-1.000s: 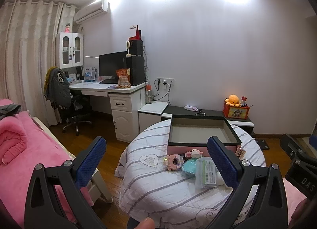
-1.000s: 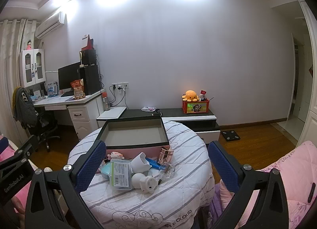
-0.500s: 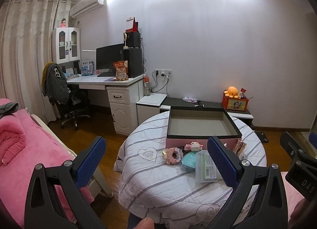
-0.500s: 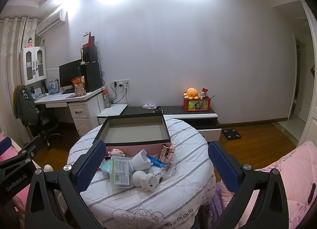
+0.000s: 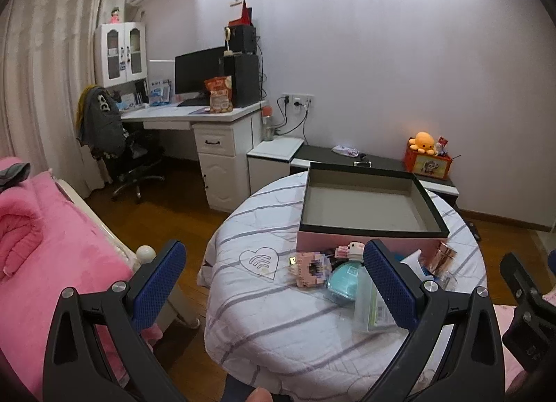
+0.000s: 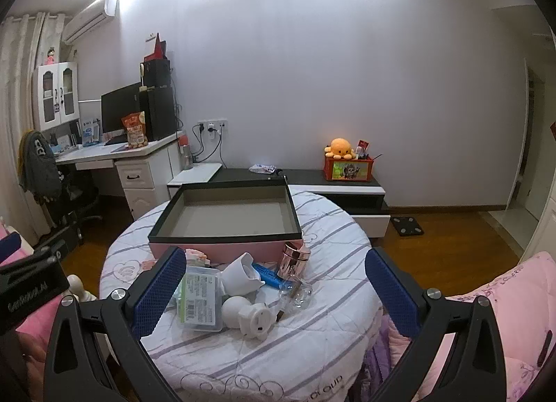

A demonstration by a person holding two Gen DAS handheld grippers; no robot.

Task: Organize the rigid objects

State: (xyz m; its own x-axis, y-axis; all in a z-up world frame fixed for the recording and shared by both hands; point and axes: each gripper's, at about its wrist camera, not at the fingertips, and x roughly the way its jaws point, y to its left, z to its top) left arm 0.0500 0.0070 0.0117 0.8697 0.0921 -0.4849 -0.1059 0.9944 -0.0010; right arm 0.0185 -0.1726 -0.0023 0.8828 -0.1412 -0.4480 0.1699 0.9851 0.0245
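Left wrist view: the left gripper (image 5: 274, 283) is held wide open above the near side of the round table (image 5: 264, 343), and nothing is gripped between its blue pads (image 5: 158, 285). An open pink box (image 5: 371, 224) with a black rim is seen on the far half of the table. Just in front of the box, a pink block toy (image 5: 309, 268), a teal round case (image 5: 342, 280) and a clear plastic case (image 5: 370, 301) are clustered together.

Right wrist view: the right gripper (image 6: 274, 292) is likewise spread fully, with nothing held. In front of the box (image 6: 226, 228), the clear plastic case (image 6: 199, 297), a white cup (image 6: 241, 273) on its side, a white plug lamp (image 6: 248, 315), a blue tube (image 6: 271, 275), a rose-gold jar (image 6: 295, 259) and a small glass bottle (image 6: 300, 292) are piled close together. An orange plush octopus (image 6: 340, 148) is seen on a cabinet well behind the box.
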